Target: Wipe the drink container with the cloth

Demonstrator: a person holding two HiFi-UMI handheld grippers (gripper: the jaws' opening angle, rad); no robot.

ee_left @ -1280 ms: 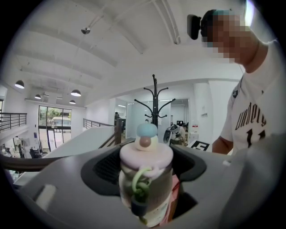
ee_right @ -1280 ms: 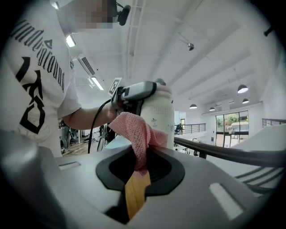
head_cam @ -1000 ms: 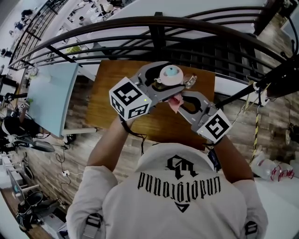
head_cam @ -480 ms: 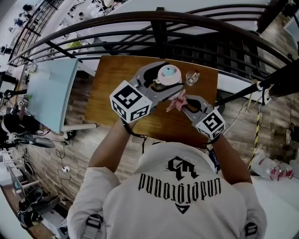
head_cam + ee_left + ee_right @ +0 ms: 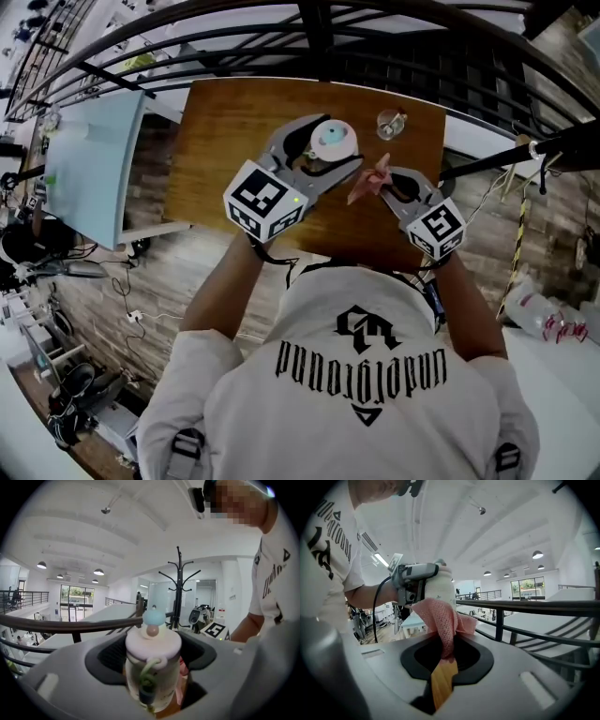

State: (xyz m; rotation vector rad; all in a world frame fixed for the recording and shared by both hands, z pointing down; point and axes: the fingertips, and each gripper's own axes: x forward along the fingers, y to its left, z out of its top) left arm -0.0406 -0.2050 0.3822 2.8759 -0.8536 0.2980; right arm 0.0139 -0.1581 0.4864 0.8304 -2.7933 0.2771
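Observation:
The drink container (image 5: 333, 141) is a clear bottle with a white lid and a pale blue knob. My left gripper (image 5: 339, 157) is shut on it and holds it upright over the wooden table (image 5: 225, 122). The bottle (image 5: 153, 667) fills the space between the jaws in the left gripper view, with a green strap on its front. My right gripper (image 5: 380, 181) is shut on a pink mesh cloth (image 5: 367, 185), a little right of the bottle and apart from it. In the right gripper view the cloth (image 5: 443, 620) stands up from between the jaws.
A small clear glass object (image 5: 390, 123) stands on the table's far right part. A black metal railing (image 5: 309, 42) runs behind the table. A pale blue table (image 5: 94, 155) stands to the left. A coat stand (image 5: 178, 585) rises behind the bottle.
My right gripper with the cloth has drawn back from the bottle towards the right. The left gripper still holds the bottle in about the same place. The head view has tilted.

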